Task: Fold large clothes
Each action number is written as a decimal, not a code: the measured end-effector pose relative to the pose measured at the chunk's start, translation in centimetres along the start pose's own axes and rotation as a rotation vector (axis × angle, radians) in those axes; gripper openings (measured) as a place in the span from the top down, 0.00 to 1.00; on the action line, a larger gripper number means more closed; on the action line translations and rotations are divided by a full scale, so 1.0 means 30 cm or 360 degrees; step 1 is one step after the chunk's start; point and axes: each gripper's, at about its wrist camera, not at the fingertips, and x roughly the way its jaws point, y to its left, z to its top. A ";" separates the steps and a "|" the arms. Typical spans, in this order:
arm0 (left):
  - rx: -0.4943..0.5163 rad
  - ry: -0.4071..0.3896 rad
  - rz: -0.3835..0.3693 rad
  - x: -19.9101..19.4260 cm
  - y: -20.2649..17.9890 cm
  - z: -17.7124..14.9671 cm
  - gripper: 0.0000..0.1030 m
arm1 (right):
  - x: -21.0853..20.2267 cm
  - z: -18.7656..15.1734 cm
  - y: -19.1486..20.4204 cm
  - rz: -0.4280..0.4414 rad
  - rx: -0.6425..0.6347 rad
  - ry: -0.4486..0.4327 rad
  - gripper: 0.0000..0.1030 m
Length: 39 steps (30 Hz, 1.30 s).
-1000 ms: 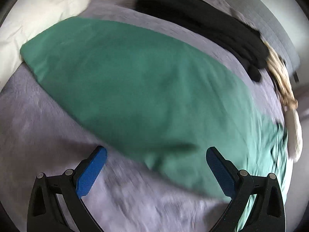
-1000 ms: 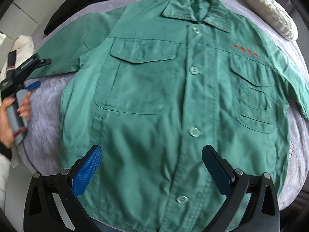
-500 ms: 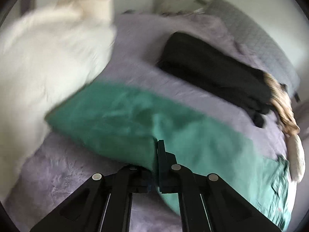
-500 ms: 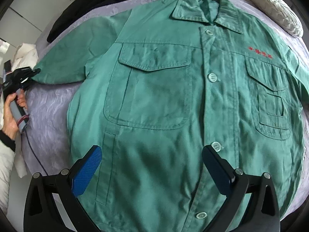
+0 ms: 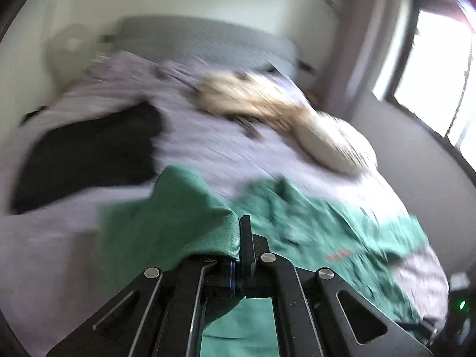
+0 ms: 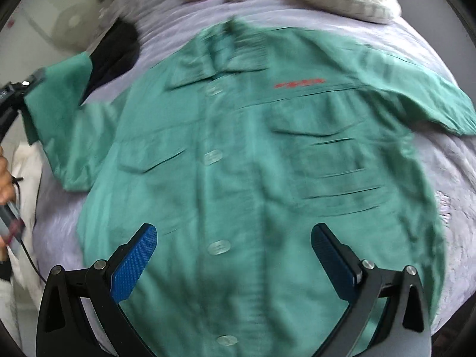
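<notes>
With the green shirt (image 6: 238, 163) spread face-up on the bed (image 6: 446, 184), my left gripper (image 5: 241, 238) pinches its sleeve cuff (image 5: 208, 223); right gripper (image 6: 235, 255) hovers wide, holding nothing. Best carry sleeve across chest, fabric taut, crease straight.

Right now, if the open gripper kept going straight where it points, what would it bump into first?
Probably the green shirt: the right gripper points down at its buttoned front, spread on the bed, with nothing in between. Depth is hard to judge.

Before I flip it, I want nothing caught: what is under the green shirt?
Lilac bedspread shows all around the green shirt. A black garment lies beside the lifted sleeve. Beneath the body stays hidden.
</notes>
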 end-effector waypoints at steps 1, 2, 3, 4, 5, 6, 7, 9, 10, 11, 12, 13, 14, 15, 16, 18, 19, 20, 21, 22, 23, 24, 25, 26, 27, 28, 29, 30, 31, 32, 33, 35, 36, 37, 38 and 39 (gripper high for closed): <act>0.0055 0.0070 -0.0002 0.074 -0.074 -0.030 0.97 | -0.002 0.007 -0.042 -0.0014 0.0035 -0.0010 0.00; 0.0093 0.0128 0.0015 0.127 -0.121 -0.067 0.97 | 0.000 0.013 -0.081 -0.0027 0.0065 -0.0015 0.00; 0.0128 0.0199 0.0037 0.188 -0.167 -0.103 0.97 | 0.007 0.017 -0.127 -0.0048 0.0098 -0.0012 0.00; 0.0167 0.0264 0.0067 0.239 -0.203 -0.138 0.97 | 0.015 0.019 -0.166 -0.0065 0.0127 -0.0008 0.00; 0.0227 0.0327 0.0114 0.289 -0.236 -0.179 0.97 | 0.021 0.021 -0.195 -0.0073 0.0145 -0.0003 0.00; 0.0290 0.0380 0.0168 0.324 -0.259 -0.231 0.97 | 0.031 0.020 -0.233 -0.0088 0.0171 0.0012 0.00; 0.0341 0.0415 0.0216 0.353 -0.269 -0.267 0.96 | 0.036 0.021 -0.264 -0.0099 0.0189 0.0026 0.00; 0.0432 0.0459 0.0275 0.375 -0.314 -0.319 0.62 | 0.044 0.017 -0.303 -0.0115 0.0208 0.0045 0.00; 0.0435 0.0473 0.0277 0.373 -0.320 -0.338 0.21 | 0.049 0.017 -0.322 -0.0125 0.0213 0.0054 0.00; 0.0421 0.0461 0.0271 0.360 -0.322 -0.345 0.08 | 0.051 0.021 -0.334 -0.0136 0.0215 0.0060 0.00; 0.0418 0.0418 0.0274 0.342 -0.327 -0.345 0.03 | 0.049 0.024 -0.338 -0.0142 0.0211 0.0060 0.00; 0.0441 0.0389 0.0272 0.304 -0.333 -0.340 0.03 | 0.046 0.034 -0.342 -0.0145 0.0196 0.0051 0.00; 0.0456 0.0394 0.0274 0.319 -0.339 -0.355 0.03 | 0.040 0.049 -0.340 -0.0155 0.0168 0.0036 0.00; 0.0459 0.0393 0.0297 0.293 -0.336 -0.359 0.03 | 0.032 0.059 -0.336 -0.0161 0.0143 0.0020 0.00; 0.0439 0.0376 0.0327 0.243 -0.321 -0.359 0.03 | 0.028 0.087 -0.313 -0.0162 0.0095 -0.0005 0.00; 0.0363 0.0341 0.0415 0.163 -0.260 -0.367 0.03 | 0.031 0.139 -0.267 -0.0149 0.0014 -0.0047 0.00; 0.0316 0.0344 0.0471 0.156 -0.209 -0.366 0.03 | 0.027 0.169 -0.222 -0.0129 -0.0052 -0.0078 0.00; 0.0251 0.0361 0.0540 0.117 -0.159 -0.383 0.03 | 0.025 0.196 -0.173 -0.0105 -0.0122 -0.0108 0.00; 0.0172 0.0395 0.0605 0.084 -0.103 -0.408 0.03 | 0.026 0.220 -0.117 -0.0078 -0.0196 -0.0135 0.00; 0.0071 0.0445 0.0675 0.054 -0.036 -0.444 0.03 | 0.032 0.248 -0.048 -0.0043 -0.0282 -0.0163 0.00; -0.0003 0.0487 0.0719 0.041 0.013 -0.477 0.03 | 0.045 0.274 0.029 0.0000 -0.0370 -0.0190 0.00; -0.0092 0.0558 0.0770 0.032 0.074 -0.522 0.03 | 0.059 0.290 0.086 0.0029 -0.0436 -0.0206 0.00; -0.0193 0.0646 0.0831 0.025 0.141 -0.573 0.03 | 0.094 0.312 0.180 0.0048 -0.0541 -0.0218 0.00; -0.0300 0.0685 0.0841 0.012 0.198 -0.615 0.03 | 0.121 0.320 0.235 0.0045 -0.0592 -0.0216 0.00; -0.0375 0.0678 0.0824 -0.002 0.230 -0.638 0.03 | 0.159 0.329 0.296 0.0046 -0.0646 -0.0206 0.00; -0.0475 0.0638 0.0768 -0.027 0.265 -0.661 0.03 | 0.208 0.336 0.360 0.0057 -0.0692 -0.0191 0.00; -0.0523 0.0605 0.0740 -0.044 0.283 -0.673 0.03 | 0.262 0.337 0.419 0.0064 -0.0734 -0.0171 0.00; -0.0502 0.0599 0.0746 -0.046 0.282 -0.677 0.03 | 0.313 0.329 0.467 0.0046 -0.0781 -0.0149 0.00; -0.0463 0.0599 0.0763 -0.042 0.273 -0.679 0.02 | 0.353 0.318 0.496 0.0012 -0.0825 -0.0133 0.00; -0.0429 0.0600 0.0790 -0.037 0.264 -0.680 0.01 | 0.399 0.304 0.524 -0.0047 -0.0880 -0.0126 0.00; -0.0412 0.0603 0.0803 -0.028 0.259 -0.683 0.01 | 0.443 0.290 0.551 -0.0142 -0.0947 -0.0129 0.03; -0.0402 0.0603 0.0808 -0.030 0.254 -0.681 0.01 | 0.506 0.277 0.572 -0.0342 -0.1044 -0.0128 0.38; -0.0414 0.0597 0.0797 -0.036 0.258 -0.683 0.01 | 0.492 0.287 0.557 -0.0246 -0.1012 -0.0132 0.73; -0.0422 0.0595 0.0786 -0.039 0.261 -0.684 0.01 | 0.457 0.311 0.527 -0.0218 -0.0932 -0.0147 0.78; -0.0421 0.0598 0.0781 -0.035 0.262 -0.681 0.01 | 0.422 0.336 0.489 -0.0169 -0.0855 -0.0167 0.78; -0.0415 0.0602 0.0780 -0.037 0.264 -0.681 0.01 | 0.384 0.362 0.440 -0.0077 -0.0762 -0.0187 0.78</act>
